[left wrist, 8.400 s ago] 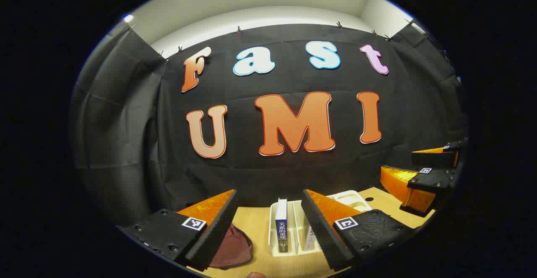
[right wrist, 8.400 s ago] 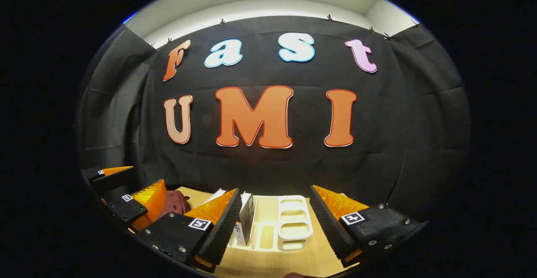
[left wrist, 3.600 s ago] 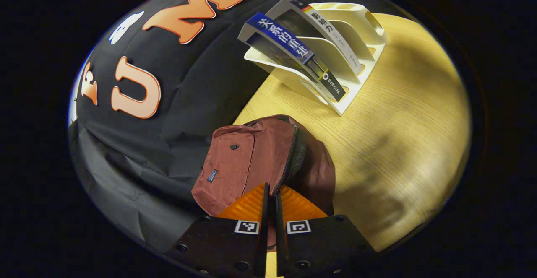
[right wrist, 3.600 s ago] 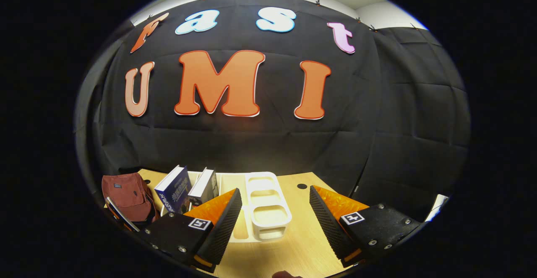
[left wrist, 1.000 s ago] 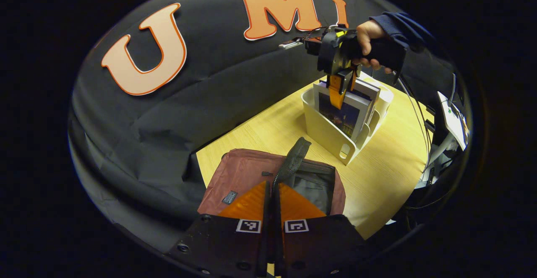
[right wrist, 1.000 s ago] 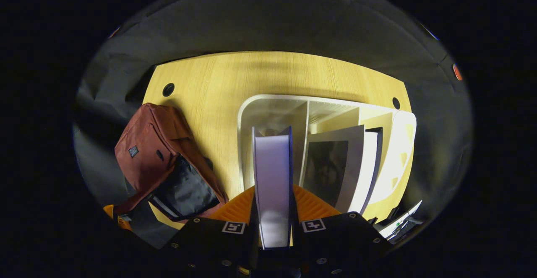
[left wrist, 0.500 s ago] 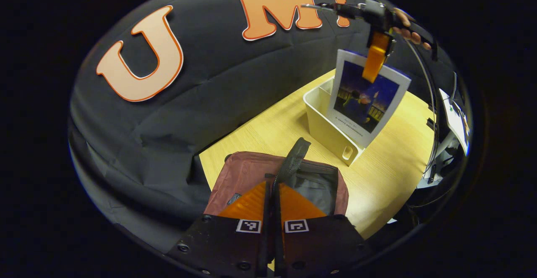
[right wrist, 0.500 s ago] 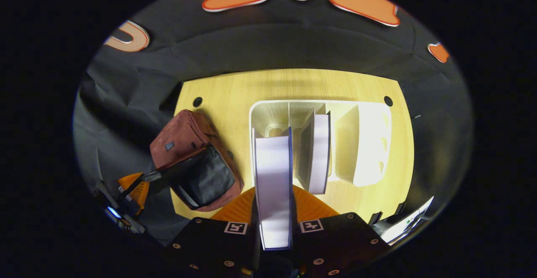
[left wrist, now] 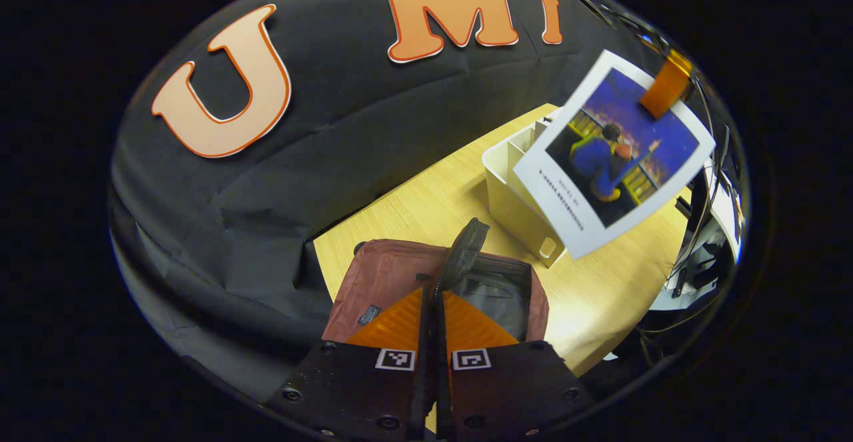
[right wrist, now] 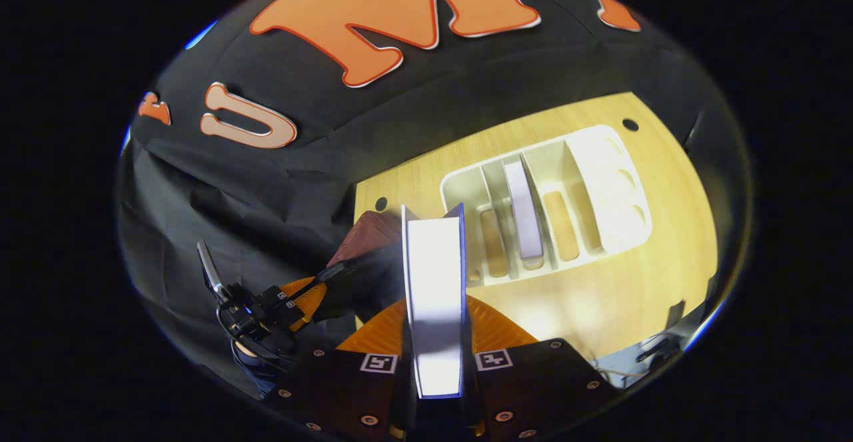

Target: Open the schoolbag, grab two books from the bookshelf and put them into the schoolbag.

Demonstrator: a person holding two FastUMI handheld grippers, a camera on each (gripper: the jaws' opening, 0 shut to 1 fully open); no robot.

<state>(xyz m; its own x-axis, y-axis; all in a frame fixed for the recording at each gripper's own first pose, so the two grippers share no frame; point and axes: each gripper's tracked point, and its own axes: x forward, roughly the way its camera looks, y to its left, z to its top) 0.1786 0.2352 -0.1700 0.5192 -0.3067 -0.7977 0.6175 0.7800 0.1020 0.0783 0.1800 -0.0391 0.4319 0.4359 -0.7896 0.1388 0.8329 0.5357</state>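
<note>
Left gripper view, booth interior: the left hand-held gripper [left wrist: 432,309], fingers pressed together on the schoolbag's zipper flap [left wrist: 460,255], holds the maroon schoolbag [left wrist: 393,282] open on the wooden surface [left wrist: 426,209], its dark mouth showing beside the fingers. Above and to the right, the right hand-held gripper [left wrist: 663,85] carries the first book [left wrist: 613,152] by its top edge, clear of the white bookshelf [left wrist: 516,195] and tilted in mid-air. Right gripper view: the right hand-held gripper [right wrist: 436,335] pinches that book [right wrist: 434,275] across its thickness, page edges up, with the second book [right wrist: 523,205] standing in a middle slot of the bookshelf [right wrist: 600,189]. By the look of things, the first transfer is under way. The next move calls for swinging the book over the bag's mouth, lining its lower edge with the opening and lowering it in before letting go.
</note>
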